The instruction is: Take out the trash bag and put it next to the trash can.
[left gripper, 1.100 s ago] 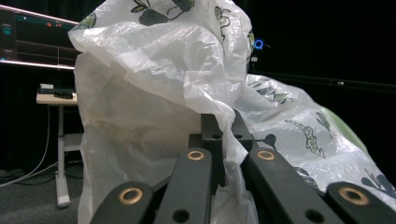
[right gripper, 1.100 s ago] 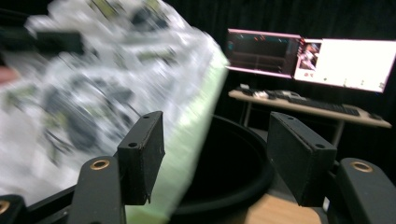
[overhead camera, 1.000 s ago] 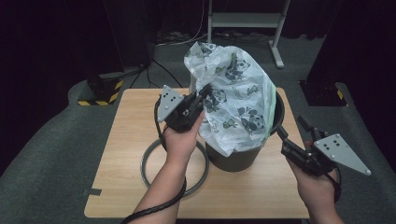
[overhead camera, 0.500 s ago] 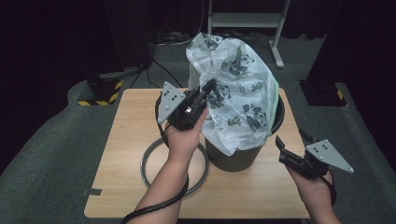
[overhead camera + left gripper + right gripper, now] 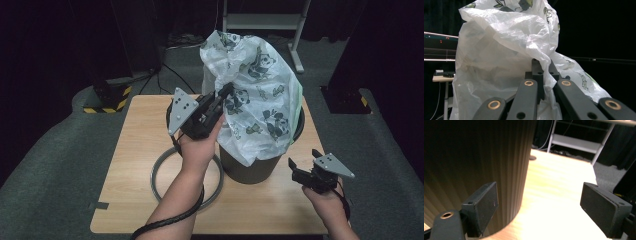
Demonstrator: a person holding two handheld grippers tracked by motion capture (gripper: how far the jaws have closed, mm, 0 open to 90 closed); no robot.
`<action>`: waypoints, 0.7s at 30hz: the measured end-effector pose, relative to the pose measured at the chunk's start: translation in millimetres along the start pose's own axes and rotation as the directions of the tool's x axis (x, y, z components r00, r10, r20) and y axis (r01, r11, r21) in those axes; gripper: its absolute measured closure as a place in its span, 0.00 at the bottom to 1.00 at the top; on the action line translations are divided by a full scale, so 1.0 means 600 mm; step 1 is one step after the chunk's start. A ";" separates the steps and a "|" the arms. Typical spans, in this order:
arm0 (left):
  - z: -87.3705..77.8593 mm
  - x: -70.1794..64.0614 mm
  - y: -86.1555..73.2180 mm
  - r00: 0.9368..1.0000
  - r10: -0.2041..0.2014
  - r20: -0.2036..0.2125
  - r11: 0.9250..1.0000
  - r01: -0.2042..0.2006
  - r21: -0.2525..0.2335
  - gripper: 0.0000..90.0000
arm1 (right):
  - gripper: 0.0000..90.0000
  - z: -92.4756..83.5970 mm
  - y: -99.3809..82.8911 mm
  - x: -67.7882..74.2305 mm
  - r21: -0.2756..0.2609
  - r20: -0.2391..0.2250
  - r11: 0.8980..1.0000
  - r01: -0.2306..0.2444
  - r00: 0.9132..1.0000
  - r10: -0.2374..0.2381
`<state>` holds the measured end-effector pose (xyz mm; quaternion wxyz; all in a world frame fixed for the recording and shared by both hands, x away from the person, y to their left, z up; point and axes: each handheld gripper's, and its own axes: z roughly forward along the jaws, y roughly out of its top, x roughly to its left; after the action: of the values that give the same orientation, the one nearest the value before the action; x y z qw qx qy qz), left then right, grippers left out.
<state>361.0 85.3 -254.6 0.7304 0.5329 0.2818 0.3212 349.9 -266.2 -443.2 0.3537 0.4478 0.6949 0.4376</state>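
Toward the right half of the wooden table (image 5: pixel 130 150), close to its near edge, stands a dark ribbed bin (image 5: pixel 252 170) with a white panda-printed plastic bag (image 5: pixel 255 95) rising out of its mouth and spilling over the rim. At the bag's left side the left gripper (image 5: pixel 224 95) is held raised, its jaws pinched tight on a fold of the thin plastic (the left gripper view has the film bunched between the two black jaws). Beside the bin's right wall, near the table's near right corner, the right gripper (image 5: pixel 301 165) sits low; its jaws have just been opening and stand wide apart with nothing between them. A grey metal ring (image 5: pixel 160 172) lies flat left of the bin.
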 end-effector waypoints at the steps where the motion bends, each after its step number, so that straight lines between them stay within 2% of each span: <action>1: 0.000 0.000 0.001 1.000 0.001 0.002 1.000 -0.001 -0.002 0.99 | 0.16 0.010 -0.013 -0.004 0.018 -0.009 1.000 -0.001 1.000 0.001; 2: 0.001 0.001 0.002 1.000 0.005 0.001 1.000 -0.005 -0.002 0.99 | 0.16 0.015 -0.020 -0.006 0.029 -0.026 1.000 -0.011 1.000 0.012; 4: 0.002 0.001 0.003 1.000 0.003 0.002 1.000 -0.003 -0.003 0.99 | 0.16 0.024 -0.035 -0.011 0.037 -0.041 0.999 -0.001 0.999 0.003; 9: 0.002 -0.003 0.010 1.000 0.009 0.012 1.000 -0.009 -0.014 0.99 | 0.16 0.040 -0.058 -0.021 0.065 -0.053 0.998 -0.009 0.999 0.013; 11: 0.002 -0.005 0.016 1.000 0.009 0.014 1.000 -0.008 -0.027 0.99 | 0.16 0.047 -0.071 -0.023 0.100 -0.061 0.995 -0.007 0.998 0.013; 12: 0.002 -0.005 0.016 1.000 0.009 0.014 1.000 -0.008 -0.027 0.99 | 0.16 0.047 -0.071 -0.023 0.100 -0.061 0.995 -0.007 0.998 0.013; 13: 0.002 -0.006 0.020 1.000 0.005 0.015 0.999 -0.004 -0.032 0.99 | 0.16 0.056 -0.082 -0.024 0.140 -0.049 0.990 -0.009 0.999 0.016; 14: 0.002 -0.006 0.020 1.000 0.005 0.015 0.999 -0.004 -0.032 0.99 | 0.16 0.056 -0.082 -0.024 0.140 -0.049 0.990 -0.009 0.999 0.016; 15: 0.002 -0.007 0.025 1.000 0.010 0.017 0.999 -0.010 -0.036 0.99 | 0.17 0.061 -0.091 -0.026 0.171 -0.029 0.985 -0.019 0.999 0.024; 16: 0.002 -0.007 0.025 1.000 0.010 0.017 0.999 -0.010 -0.036 0.99 | 0.17 0.061 -0.091 -0.026 0.171 -0.029 0.985 -0.019 0.999 0.024; 17: 0.002 -0.007 0.028 1.000 0.012 0.017 0.999 -0.011 -0.039 0.99 | 0.17 0.065 -0.098 -0.029 0.197 -0.024 0.980 -0.024 0.999 0.030; 21: 0.002 -0.009 0.040 1.000 0.015 0.023 0.998 -0.014 -0.057 0.99 | 0.17 0.067 -0.104 -0.036 0.217 -0.014 0.975 -0.038 0.999 0.042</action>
<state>354.6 85.9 -230.6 0.7462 0.5176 0.2603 0.3281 373.4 -288.2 -513.6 0.2874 0.4936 0.7324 0.3706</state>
